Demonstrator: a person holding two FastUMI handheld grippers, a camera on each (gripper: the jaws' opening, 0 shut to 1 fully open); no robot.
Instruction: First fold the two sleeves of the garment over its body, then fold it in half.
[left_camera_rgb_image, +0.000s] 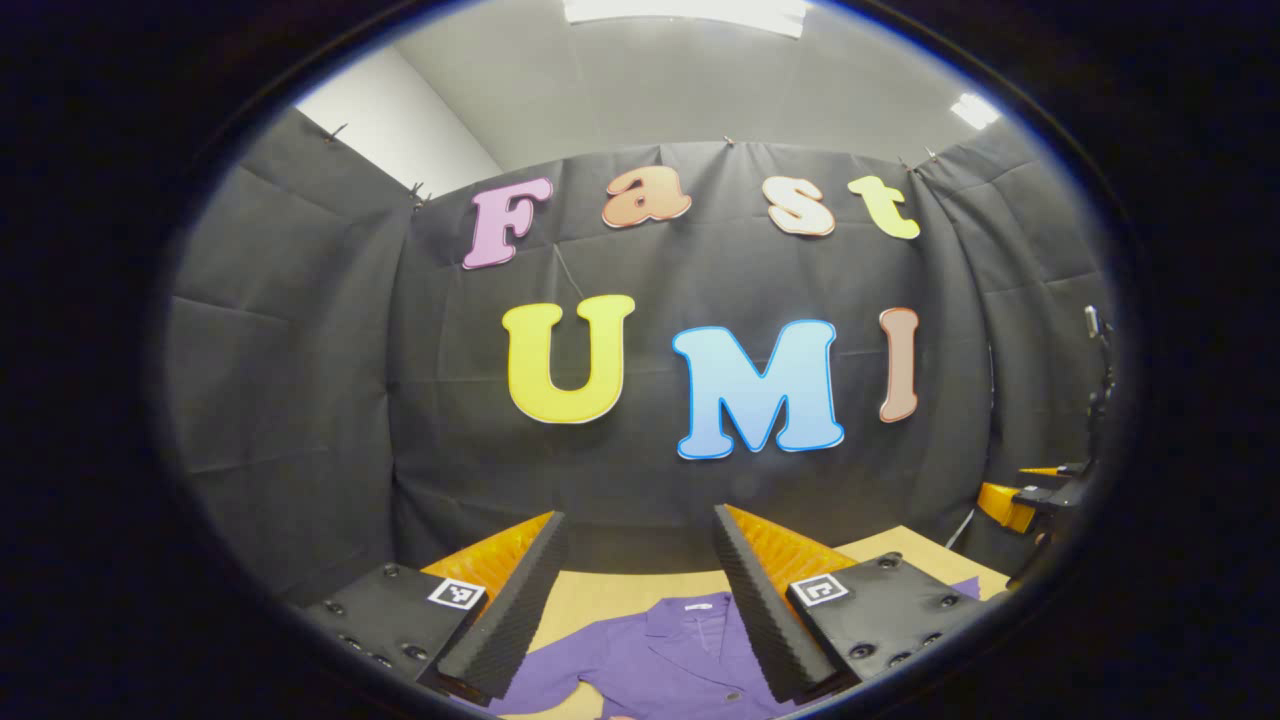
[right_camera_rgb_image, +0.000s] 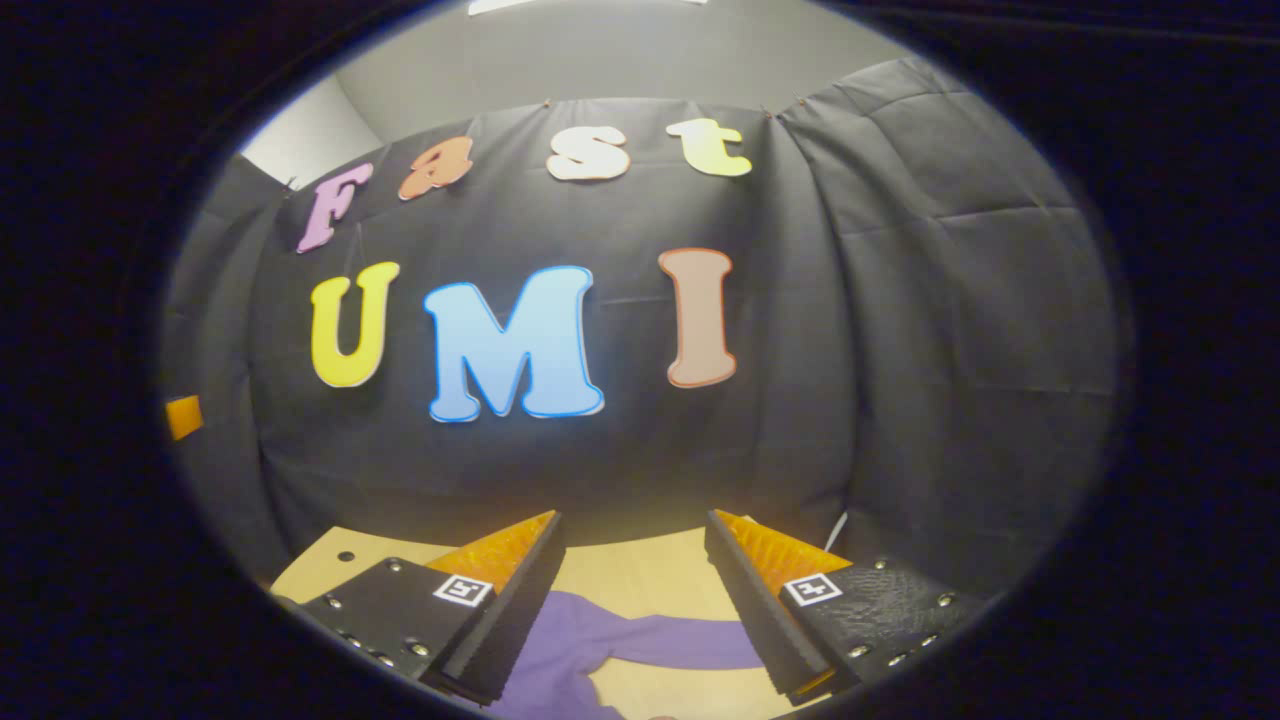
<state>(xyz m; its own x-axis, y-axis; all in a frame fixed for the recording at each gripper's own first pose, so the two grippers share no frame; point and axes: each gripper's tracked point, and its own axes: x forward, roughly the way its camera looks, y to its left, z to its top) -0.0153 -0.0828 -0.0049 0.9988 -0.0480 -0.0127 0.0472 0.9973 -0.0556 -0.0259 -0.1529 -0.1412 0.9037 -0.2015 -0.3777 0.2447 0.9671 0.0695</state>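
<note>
Left gripper (left_camera_rgb_image: 640, 530) held raised, near level, aimed at the wall cloth (left_camera_rgb_image: 300, 380); jaws wide, holding nothing, ribbed wedge-shaped pads. Purple shirt (left_camera_rgb_image: 670, 650) flat on the tan wood table (left_camera_rgb_image: 610, 590) at 6 o'clock, collar and buttons showing. Right gripper (right_camera_rgb_image: 633, 530) same pose, jaws wide, holding nothing; a soft crumpled sleeve (right_camera_rgb_image: 660, 640) runs toward 3 o'clock between its fingers, below them

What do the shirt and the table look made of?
Shirt: thin, soft woven cloth, matte purple; it drapes and creases, with a collar and small buttons. Table: looks like light wood or wood-look laminate, smooth and flat; grain too faint to tell.
</note>
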